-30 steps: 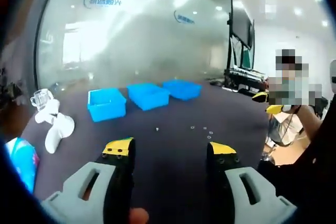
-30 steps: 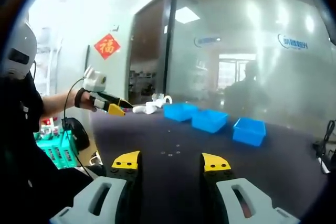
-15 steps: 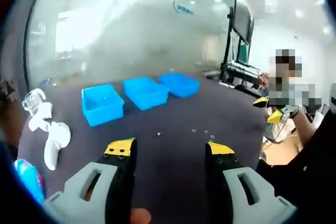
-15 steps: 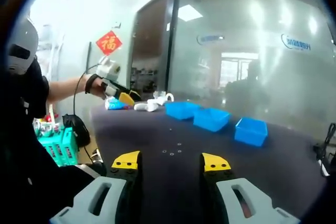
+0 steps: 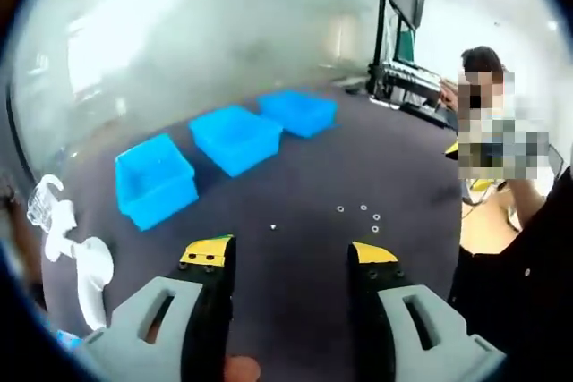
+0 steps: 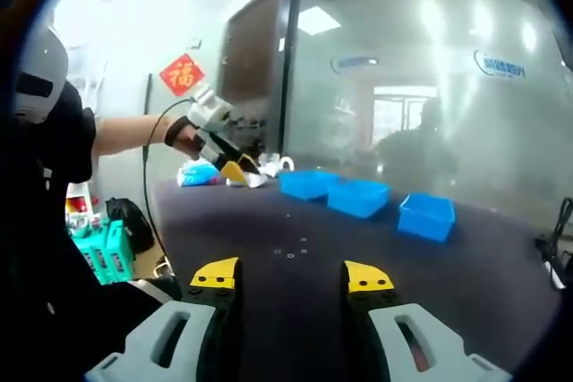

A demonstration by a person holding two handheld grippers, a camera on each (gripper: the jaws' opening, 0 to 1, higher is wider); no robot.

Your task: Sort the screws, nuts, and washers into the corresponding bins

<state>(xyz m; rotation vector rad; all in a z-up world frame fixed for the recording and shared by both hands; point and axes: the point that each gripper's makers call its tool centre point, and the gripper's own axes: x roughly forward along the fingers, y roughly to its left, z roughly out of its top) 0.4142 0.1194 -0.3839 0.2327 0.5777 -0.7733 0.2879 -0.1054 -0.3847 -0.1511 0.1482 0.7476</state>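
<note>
Three open-topped blue bins (image 5: 235, 137) stood in a row at eleven o'clock on the dark table (image 5: 295, 203), small fasteners (image 5: 363, 212) loose at one o'clock, while left gripper (image 5: 288, 257) and right gripper (image 6: 292, 275) hovered spread, empty, touching nothing.

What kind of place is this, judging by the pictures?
Probably an office or lab room. A frosted glass wall with printed logos stands behind the dark table, monitors stand at its far end, and three blue bins sit ready for sorting.

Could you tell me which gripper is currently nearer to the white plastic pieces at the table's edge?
Left. The left gripper hangs just beside the white plastic pieces; the right gripper sits far back across the table.
</note>
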